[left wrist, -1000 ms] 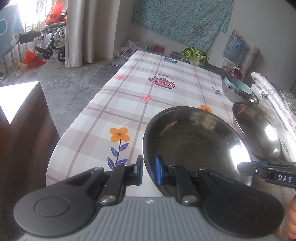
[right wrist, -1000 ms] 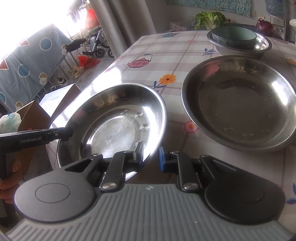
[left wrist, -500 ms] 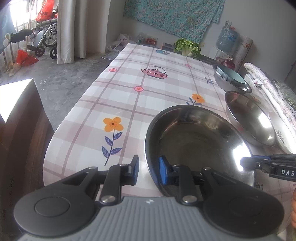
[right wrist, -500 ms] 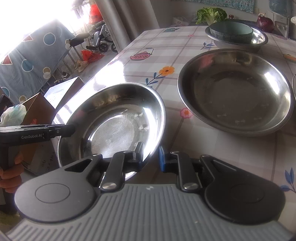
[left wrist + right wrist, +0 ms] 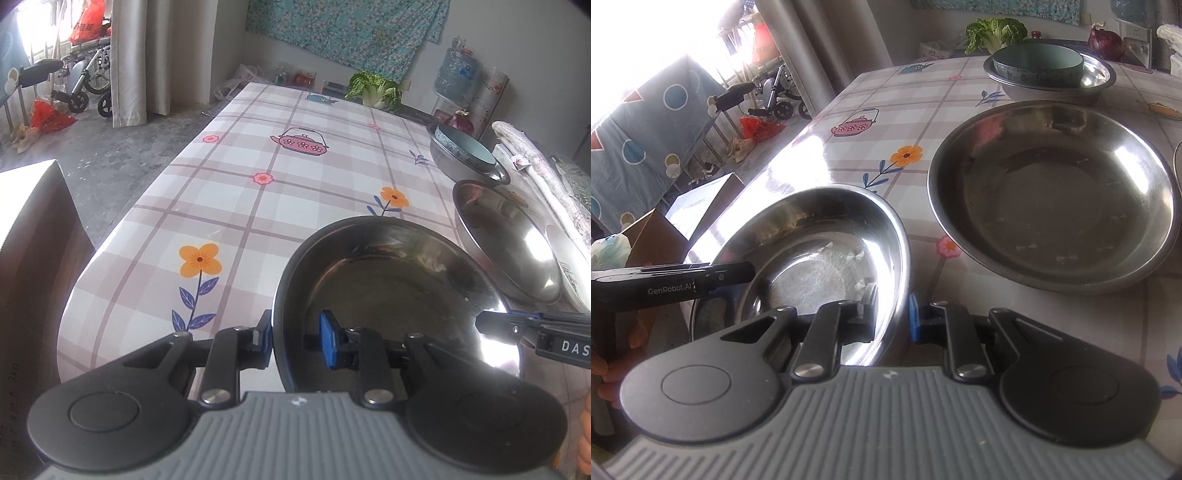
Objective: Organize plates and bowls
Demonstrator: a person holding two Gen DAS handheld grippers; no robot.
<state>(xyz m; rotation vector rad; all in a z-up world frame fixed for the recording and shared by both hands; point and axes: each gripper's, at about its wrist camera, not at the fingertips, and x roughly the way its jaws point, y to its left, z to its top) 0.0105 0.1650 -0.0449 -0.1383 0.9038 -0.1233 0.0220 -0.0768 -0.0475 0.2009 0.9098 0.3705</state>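
The right tongs point(image 5: 892, 317) are clamping the near rim of a small steel bowl point(image 5: 812, 258), one pad inside the bowl and the blue pad outside, pressed narrow on the thin metal. The left tongs point(image 5: 297, 338) are straddling the opposite rim of that same bowl point(image 5: 388, 291); a gap is showing between the blue inner pad and the wall, so they are standing loosely parted around the rim rather than pinching it. The bowl is sitting over the near edge of the checked, flower-printed worktop point(image 5: 258, 206); whether it is resting on the cloth I cannot tell.

In the right wrist view, a larger steel pan point(image 5: 1052, 192) is lying flat on the worktop at two o'clock from the held bowl, apart from it. Beyond that, at one o'clock, a teal bowl point(image 5: 1038, 61) is nesting inside another steel basin point(image 5: 1097, 79). A leafy cabbage point(image 5: 993, 31) and a red onion point(image 5: 1106, 38) are lying at the far end. A person's hand point(image 5: 613, 365) is gripping the left tongs' handle at nine o'clock.
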